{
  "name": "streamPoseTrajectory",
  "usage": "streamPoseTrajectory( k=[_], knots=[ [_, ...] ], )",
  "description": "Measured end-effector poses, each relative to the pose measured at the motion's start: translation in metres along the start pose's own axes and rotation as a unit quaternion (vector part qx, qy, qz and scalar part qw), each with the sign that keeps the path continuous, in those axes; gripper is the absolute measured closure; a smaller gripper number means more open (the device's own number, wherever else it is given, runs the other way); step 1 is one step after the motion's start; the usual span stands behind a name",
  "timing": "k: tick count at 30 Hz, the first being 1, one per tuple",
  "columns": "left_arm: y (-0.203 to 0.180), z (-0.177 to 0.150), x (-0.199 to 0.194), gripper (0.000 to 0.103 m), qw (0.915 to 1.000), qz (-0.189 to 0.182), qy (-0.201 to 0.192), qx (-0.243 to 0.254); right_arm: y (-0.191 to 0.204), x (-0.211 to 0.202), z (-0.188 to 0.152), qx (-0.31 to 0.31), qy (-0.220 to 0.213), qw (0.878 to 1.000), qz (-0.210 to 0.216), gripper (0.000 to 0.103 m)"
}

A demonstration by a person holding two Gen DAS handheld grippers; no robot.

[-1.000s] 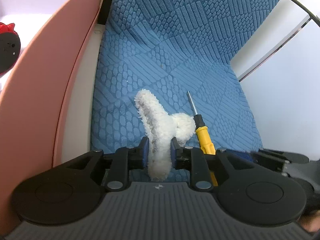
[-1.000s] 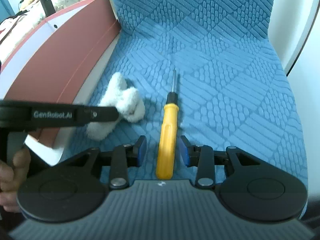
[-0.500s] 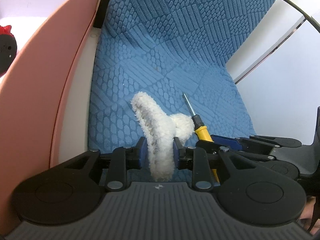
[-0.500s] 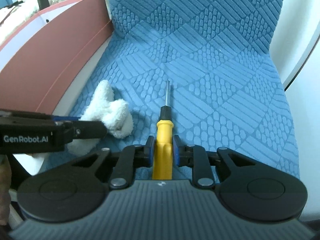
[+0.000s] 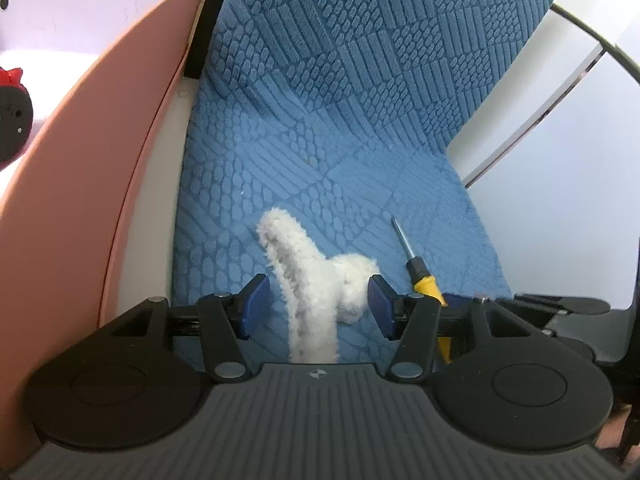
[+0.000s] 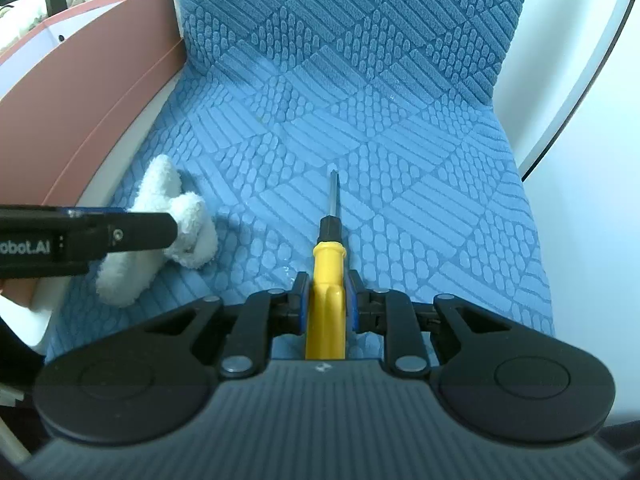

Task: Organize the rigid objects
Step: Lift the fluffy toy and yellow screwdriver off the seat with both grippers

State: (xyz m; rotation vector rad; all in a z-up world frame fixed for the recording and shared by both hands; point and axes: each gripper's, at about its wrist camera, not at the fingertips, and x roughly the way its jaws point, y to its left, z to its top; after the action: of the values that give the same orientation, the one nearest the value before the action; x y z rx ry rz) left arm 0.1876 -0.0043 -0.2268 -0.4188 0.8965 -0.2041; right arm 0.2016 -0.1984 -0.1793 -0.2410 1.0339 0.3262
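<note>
A fluffy white hair claw (image 5: 312, 288) lies on the blue textured seat (image 5: 320, 152). My left gripper (image 5: 316, 306) straddles it with jaws opening; the blue pads stand clear of the fleece on both sides. In the right wrist view the same white hair claw (image 6: 160, 224) lies partly behind the left gripper's black finger (image 6: 120, 236). A yellow-handled screwdriver (image 6: 326, 276) points away along the seat, and my right gripper (image 6: 326, 306) is shut on its handle. The screwdriver (image 5: 420, 272) also shows beside the claw in the left wrist view.
A pink box wall (image 5: 92, 200) rises along the seat's left side, with a red-and-black object (image 5: 12, 124) inside it. The seat's backrest (image 6: 360, 20) stands behind. White surfaces (image 5: 560, 200) border the seat on the right.
My left gripper has let go of the white hair claw, its pads spreading apart. My right gripper has closed on the screwdriver handle and come nearer to it.
</note>
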Motion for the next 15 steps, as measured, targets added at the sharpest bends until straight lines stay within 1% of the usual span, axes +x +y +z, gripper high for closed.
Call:
streamPoseTrajectory(
  k=[7,9,12,15],
  knots=[
    [-0.013,-0.001,0.004,0.042,0.9999,-0.004,0.007,0.011,0.001,0.0,-0.001,-0.002,0.002,1.0,0.003,0.08],
    [-0.017,-0.002,0.005,0.042,0.9999,0.008,0.005,0.014,0.001,0.0,-0.001,-0.004,0.004,1.0,0.002,0.08],
    [-0.026,-0.003,0.007,0.042,0.9992,0.025,-0.006,0.031,0.0,0.0,0.0,-0.003,0.004,1.0,0.003,0.08],
    [-0.029,-0.003,0.012,0.042,0.9983,0.046,-0.016,0.03,-0.004,-0.001,0.0,0.008,0.004,1.0,0.008,0.08]
  ],
)
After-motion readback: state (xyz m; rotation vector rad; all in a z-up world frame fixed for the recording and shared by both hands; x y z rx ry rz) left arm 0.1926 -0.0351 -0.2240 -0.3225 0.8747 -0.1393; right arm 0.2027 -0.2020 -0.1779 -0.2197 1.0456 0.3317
